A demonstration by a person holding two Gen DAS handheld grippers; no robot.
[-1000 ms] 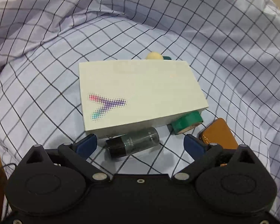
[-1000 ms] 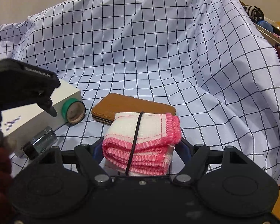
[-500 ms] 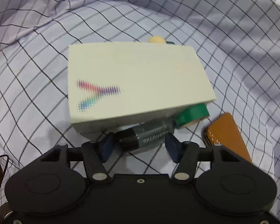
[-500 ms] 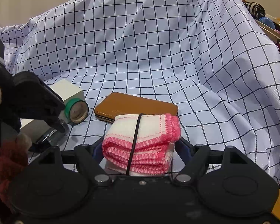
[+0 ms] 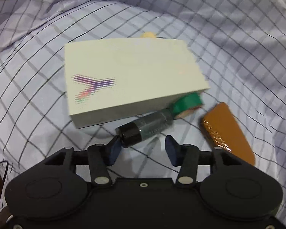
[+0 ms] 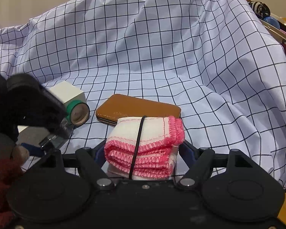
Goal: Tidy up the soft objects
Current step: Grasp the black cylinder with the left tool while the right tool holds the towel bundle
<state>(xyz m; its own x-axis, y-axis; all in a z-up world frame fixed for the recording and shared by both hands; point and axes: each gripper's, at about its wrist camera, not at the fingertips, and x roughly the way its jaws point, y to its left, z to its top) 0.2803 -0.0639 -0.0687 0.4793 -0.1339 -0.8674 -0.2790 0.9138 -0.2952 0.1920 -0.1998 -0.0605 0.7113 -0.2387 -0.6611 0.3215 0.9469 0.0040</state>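
Your right gripper (image 6: 142, 150) clamps the towel (image 6: 145, 148); your left gripper (image 5: 143, 148), jaws closing, misses the bottle (image 5: 145, 127). Next, realign.

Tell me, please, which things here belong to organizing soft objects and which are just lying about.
Job in hand: folded pink-edged cloth, gripped in the right claw.
Lying about: white box, dark bottle, green tape roll, brown case.

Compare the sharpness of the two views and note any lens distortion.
Left wrist view: motion-blurred; the white box and checked cloth smear, grid lines bow strongly. Right wrist view: sharp; the pink-edged towel stitching reads clearly, with fisheye bending at the edges.
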